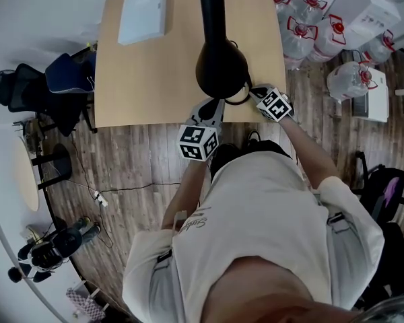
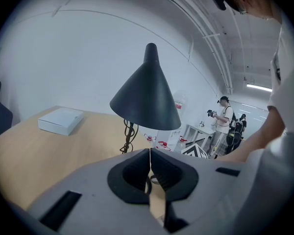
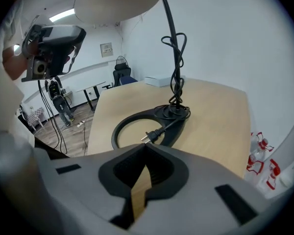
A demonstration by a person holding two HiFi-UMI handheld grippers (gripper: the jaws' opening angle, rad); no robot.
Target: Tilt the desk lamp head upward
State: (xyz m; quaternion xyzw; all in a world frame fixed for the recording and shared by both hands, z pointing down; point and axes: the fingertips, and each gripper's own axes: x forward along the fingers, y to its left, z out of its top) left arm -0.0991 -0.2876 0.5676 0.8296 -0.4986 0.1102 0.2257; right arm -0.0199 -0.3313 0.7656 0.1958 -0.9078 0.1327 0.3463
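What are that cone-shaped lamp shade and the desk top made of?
The lamp shade is probably painted metal: matt dark, smooth, with a soft even sheen, though plastic can't be ruled out. The desk top looks like light wood, likely laminate or veneer, given its pale uniform grain.

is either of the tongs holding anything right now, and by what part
Nothing is held. The left tongs and the right tongs are both shut and empty, short of the lamp head and the lamp base.

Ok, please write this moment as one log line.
left claw: shut, empty | right claw: shut, empty | lamp head: ungrasped, pointing down | plug: loose at lamp base
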